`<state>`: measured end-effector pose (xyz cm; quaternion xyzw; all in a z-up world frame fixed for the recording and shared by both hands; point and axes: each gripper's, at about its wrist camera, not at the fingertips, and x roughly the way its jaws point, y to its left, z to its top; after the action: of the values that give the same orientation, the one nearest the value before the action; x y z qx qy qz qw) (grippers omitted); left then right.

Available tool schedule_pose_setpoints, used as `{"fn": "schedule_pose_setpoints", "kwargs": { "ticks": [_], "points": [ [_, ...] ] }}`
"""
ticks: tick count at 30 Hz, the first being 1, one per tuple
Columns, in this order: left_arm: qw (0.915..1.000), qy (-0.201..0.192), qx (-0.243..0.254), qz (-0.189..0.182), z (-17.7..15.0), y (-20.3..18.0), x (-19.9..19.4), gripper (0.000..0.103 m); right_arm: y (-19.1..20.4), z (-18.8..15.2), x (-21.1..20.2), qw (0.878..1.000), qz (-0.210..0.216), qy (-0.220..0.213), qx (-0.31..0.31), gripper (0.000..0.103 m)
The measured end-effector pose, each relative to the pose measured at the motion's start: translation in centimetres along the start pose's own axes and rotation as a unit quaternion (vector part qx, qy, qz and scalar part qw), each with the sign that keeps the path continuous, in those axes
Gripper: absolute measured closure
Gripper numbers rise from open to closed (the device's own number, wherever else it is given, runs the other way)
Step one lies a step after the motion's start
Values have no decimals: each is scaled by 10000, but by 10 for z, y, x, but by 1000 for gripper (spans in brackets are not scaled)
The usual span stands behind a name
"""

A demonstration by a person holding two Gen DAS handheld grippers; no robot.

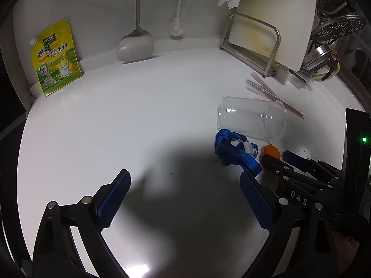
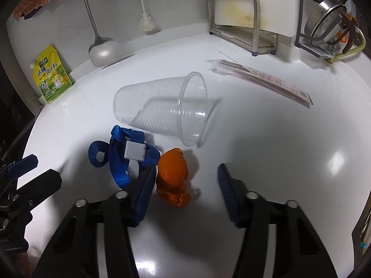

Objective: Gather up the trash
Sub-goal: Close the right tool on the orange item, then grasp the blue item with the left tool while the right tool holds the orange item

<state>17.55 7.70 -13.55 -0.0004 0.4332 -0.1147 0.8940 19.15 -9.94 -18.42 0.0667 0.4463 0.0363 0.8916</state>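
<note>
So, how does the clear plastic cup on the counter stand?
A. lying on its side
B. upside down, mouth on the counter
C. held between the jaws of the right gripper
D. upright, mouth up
A: the clear plastic cup lies on its side on the white counter, its open mouth turned sideways, near the orange peel, with nothing gripping it.

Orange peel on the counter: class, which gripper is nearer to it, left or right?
Right. The right gripper has the orange peel between its open fingers, beside the left-hand one. The left gripper is farther off, with the blue strap between it and the peel.
</note>
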Motion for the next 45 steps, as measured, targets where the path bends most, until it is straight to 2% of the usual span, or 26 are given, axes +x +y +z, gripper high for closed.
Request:
{"fn": "schedule_pose_setpoints", "kwargs": {
  "ticks": [3,9,21,32,38,39,40,41,42,43,45],
  "points": [
    [10000,16,3,-35,0,-3,1,10,4,0,-1,9999,70,-4,-110,78],
    [9999,4,45,-111,2,-12,3,10,-4,-2,-8,9996,279,-54,58,84],
    [9993,97,108,-344,6,-44,23,10,-33,-14,-38,9988,223,-240,363,86],
    [9991,305,-5,-283,15,-66,62,12,-56,-30,-59,9977,140,-269,611,86],
    [9994,290,163,3,17,-74,69,40,-62,-35,-65,9972,138,-287,681,86],
    [9994,277,197,12,17,-76,69,49,-62,-36,-66,9971,137,-286,691,86],
    [9994,275,219,3,17,-76,68,63,-62,-37,-66,9971,134,-287,692,86],
    [9993,279,246,-13,17,-76,67,70,-62,-36,-67,9971,133,-288,688,86],
    [9992,294,264,-31,17,-77,67,83,-61,-37,-67,9972,137,-288,682,86],
    [9992,314,261,-57,16,-77,67,88,-61,-37,-67,9972,146,-289,679,86],
    [9991,327,245,-68,14,-76,65,89,-60,-37,-68,9972,165,-292,663,86]
  ]
}}
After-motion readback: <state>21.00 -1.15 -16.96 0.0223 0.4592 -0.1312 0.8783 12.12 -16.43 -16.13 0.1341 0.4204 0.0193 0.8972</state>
